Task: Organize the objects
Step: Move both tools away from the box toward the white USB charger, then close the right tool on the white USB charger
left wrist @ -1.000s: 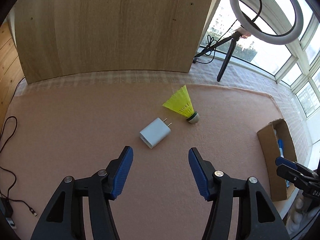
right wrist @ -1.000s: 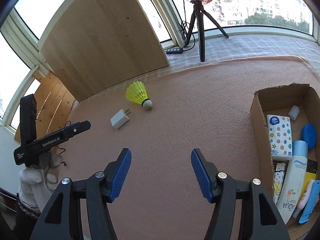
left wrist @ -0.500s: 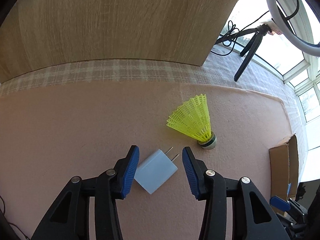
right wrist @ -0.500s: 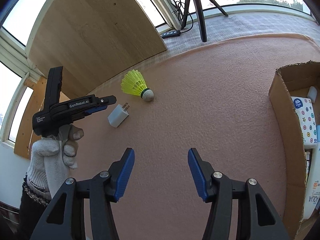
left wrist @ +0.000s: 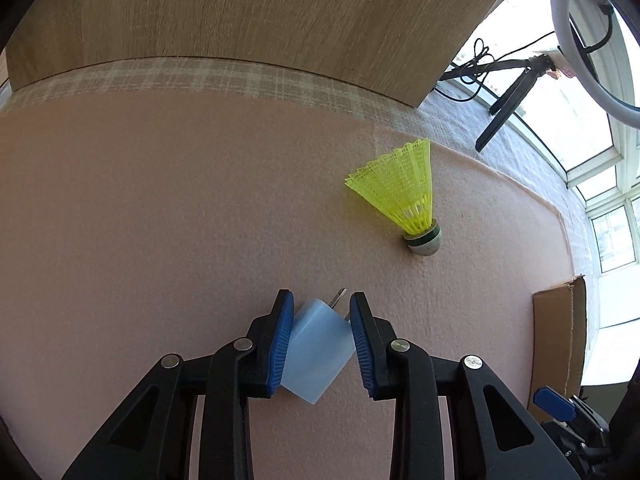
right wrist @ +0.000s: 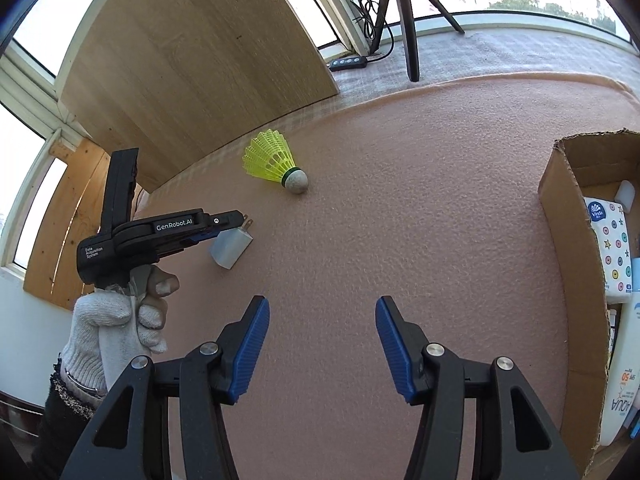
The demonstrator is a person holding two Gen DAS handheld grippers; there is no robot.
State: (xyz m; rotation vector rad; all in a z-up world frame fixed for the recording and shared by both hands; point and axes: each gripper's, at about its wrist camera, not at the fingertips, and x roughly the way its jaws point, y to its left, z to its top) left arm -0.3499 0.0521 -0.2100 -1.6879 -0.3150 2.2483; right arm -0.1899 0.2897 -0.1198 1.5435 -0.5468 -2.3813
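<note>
A white plug adapter point(left wrist: 318, 354) lies on the pink mat, its prongs pointing away. My left gripper point(left wrist: 320, 312) has its blue pads closed against both sides of it. The right wrist view shows the same adapter point(right wrist: 232, 246) under the left gripper point(right wrist: 224, 226). A yellow shuttlecock point(left wrist: 402, 194) lies to the right of the adapter, also seen in the right wrist view point(right wrist: 276, 162). My right gripper point(right wrist: 322, 340) is open and empty above the mat, left of an open cardboard box point(right wrist: 568, 240) that holds several items.
A wooden board point(left wrist: 240, 16) leans upright behind the mat. A ring light tripod point(right wrist: 404, 12) and a power strip point(right wrist: 348, 63) stand at the back by the window. The box edge point(left wrist: 560, 332) shows at the right in the left wrist view.
My left gripper moved forward and down over the adapter and closed its pads on it. The right gripper stayed open and shifted slightly.
</note>
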